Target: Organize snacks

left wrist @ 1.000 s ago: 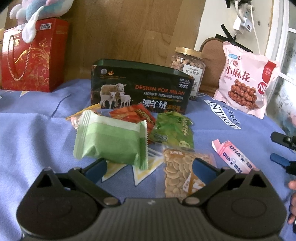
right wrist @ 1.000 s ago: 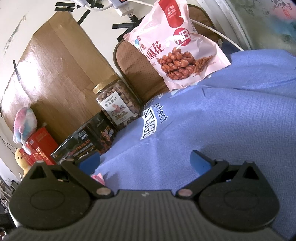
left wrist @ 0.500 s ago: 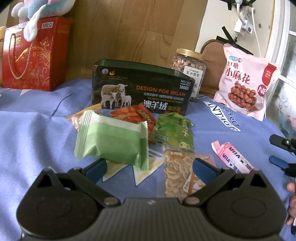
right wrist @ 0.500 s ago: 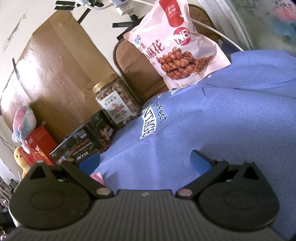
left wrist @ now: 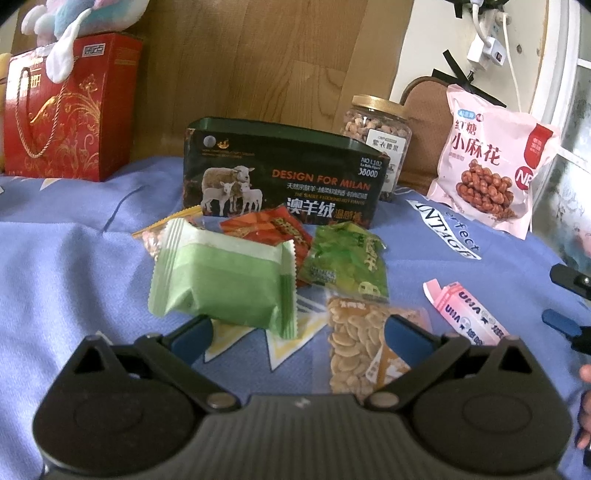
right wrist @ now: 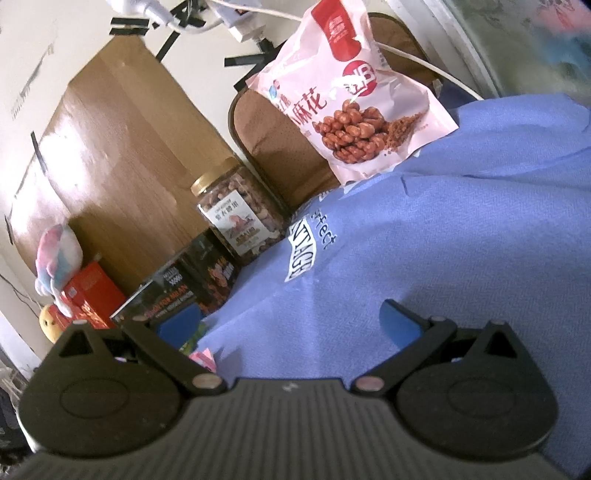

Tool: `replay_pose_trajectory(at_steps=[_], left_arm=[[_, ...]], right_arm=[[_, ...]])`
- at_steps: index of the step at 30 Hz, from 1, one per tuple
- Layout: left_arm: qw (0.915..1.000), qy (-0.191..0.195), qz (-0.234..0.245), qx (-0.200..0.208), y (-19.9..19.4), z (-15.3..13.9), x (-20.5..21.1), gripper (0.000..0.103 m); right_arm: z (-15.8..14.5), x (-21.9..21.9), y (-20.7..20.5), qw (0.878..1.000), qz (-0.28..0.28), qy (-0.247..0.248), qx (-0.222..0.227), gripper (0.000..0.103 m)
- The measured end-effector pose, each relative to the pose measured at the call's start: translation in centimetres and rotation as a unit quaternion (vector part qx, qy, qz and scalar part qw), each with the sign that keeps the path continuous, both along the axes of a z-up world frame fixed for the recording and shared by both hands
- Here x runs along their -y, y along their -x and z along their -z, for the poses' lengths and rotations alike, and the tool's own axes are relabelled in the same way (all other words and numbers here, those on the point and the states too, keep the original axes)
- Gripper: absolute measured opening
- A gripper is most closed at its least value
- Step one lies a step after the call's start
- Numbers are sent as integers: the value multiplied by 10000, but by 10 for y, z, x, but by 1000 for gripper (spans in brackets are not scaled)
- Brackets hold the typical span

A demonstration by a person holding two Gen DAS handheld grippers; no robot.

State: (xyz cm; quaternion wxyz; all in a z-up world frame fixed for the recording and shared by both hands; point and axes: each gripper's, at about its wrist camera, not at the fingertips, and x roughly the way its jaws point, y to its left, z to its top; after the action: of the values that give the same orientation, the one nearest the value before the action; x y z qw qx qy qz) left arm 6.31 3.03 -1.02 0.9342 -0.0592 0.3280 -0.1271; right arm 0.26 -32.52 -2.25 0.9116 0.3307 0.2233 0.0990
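In the left wrist view, small snack packets lie on the blue cloth: a green-and-white packet (left wrist: 225, 282), a red one (left wrist: 273, 230), a green one (left wrist: 347, 264), a clear bag of pale seeds (left wrist: 360, 349) and a pink packet (left wrist: 467, 312). Behind them stands a dark tin box (left wrist: 284, 177). My left gripper (left wrist: 297, 332) is open and empty, just in front of the green-and-white packet and the seed bag. My right gripper (right wrist: 290, 319) is open and empty over bare blue cloth; its fingertips (left wrist: 565, 321) show at the right edge of the left wrist view.
A nut jar (left wrist: 378, 127) and a big pink snack bag (left wrist: 491, 162) stand at the back right, the bag against a brown cushion (right wrist: 280, 144). A red gift bag (left wrist: 66, 107) with a plush toy (left wrist: 77, 18) stands at the back left. A wood panel (left wrist: 258, 62) is behind.
My left gripper has moved slightly toward the packets. My right gripper has shifted and tilted, so the tin and jar sit more toward the middle of its view. Both stay open.
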Motion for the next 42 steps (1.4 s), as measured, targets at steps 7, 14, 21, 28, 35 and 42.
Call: replay_pose_trajectory(at_steps=[7,14,21,28,35,42], left_arm=[[10000,-92,-15,-5,1,1,2,103],[9999,-132,-103,0,5,1,-1,103],[9999,-106,-86,-4,3,1,2,103],[9999,-88,114,16,2,1,2,102],[9893,1103,841,-458,5,-17,-8,96],[9619,883,2150,-1437,-40,-44,61,96]], right_arm=[[-1,0,1,10000,7,89,-29,103],[-1,3,6,10000,51,-28,28,103],[-6,1,7,9971,-698,-110,284,103],[-16,-27,6,9844,-1621,537,411,99],[-23,-46,19,9686,-2202,1000,580,94],[-24,-74,20,9322,-2988,2040,76,35]])
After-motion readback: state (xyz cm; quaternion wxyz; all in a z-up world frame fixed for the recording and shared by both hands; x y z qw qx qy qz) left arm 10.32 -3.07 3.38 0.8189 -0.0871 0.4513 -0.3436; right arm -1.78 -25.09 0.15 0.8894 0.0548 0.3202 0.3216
